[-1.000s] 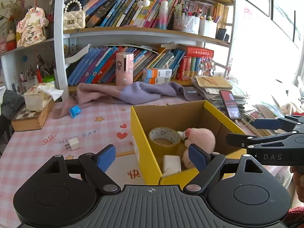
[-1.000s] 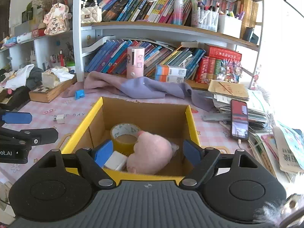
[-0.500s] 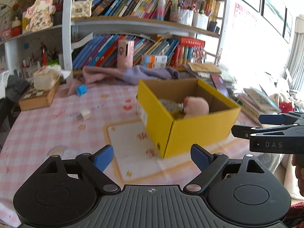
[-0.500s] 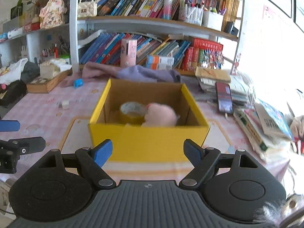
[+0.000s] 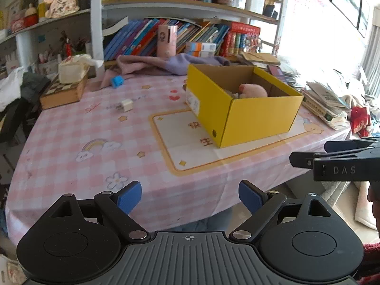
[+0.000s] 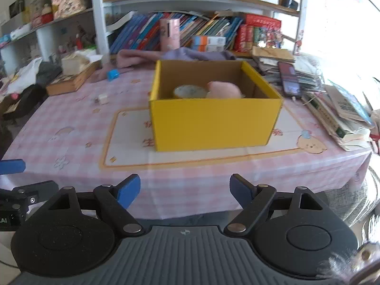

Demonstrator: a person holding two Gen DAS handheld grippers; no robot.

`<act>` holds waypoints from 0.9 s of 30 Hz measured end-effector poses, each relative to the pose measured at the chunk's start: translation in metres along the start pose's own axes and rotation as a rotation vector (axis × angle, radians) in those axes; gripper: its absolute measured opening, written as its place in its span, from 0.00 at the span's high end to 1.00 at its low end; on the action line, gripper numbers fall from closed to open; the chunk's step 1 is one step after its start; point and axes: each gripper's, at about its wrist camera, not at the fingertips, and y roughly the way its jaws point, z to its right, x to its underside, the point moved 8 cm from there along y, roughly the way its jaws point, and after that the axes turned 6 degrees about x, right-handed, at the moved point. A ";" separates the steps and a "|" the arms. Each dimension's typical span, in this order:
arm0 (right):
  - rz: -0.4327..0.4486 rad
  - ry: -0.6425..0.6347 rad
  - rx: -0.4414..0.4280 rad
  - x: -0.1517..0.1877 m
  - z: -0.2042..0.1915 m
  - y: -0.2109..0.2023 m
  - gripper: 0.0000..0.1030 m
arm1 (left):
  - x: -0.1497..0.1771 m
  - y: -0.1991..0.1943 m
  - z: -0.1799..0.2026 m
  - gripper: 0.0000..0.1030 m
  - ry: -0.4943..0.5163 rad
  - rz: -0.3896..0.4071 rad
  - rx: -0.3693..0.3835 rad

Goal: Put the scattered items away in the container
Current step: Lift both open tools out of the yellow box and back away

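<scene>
Yellow box sits well ahead of both wide-open, empty tools.

The left hand-held gripper, fingers spread and empty, faces the yellow box.

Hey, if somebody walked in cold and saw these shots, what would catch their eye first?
Probably the bright yellow box in the middle of the pink checked tablecloth, with a pink plush toy and a tape roll inside. Next, the two strays left of it: a white charger plug and a small blue block. Both grippers, left and right, hang open and empty off the table's near edge.
</scene>
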 end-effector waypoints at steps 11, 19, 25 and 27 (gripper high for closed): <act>-0.035 -0.068 -0.068 0.007 -0.034 -0.004 0.19 | 0.018 -0.019 -0.025 0.07 -0.071 -0.012 -0.045; -0.032 -0.102 -0.094 0.006 -0.052 -0.007 0.18 | 0.021 -0.026 -0.033 0.06 -0.071 -0.011 -0.058; -0.024 -0.118 -0.112 0.001 -0.066 -0.006 0.18 | 0.022 -0.031 -0.045 0.06 -0.078 -0.005 -0.075; -0.024 -0.127 -0.122 -0.001 -0.071 -0.005 0.18 | 0.023 -0.032 -0.049 0.06 -0.086 -0.005 -0.080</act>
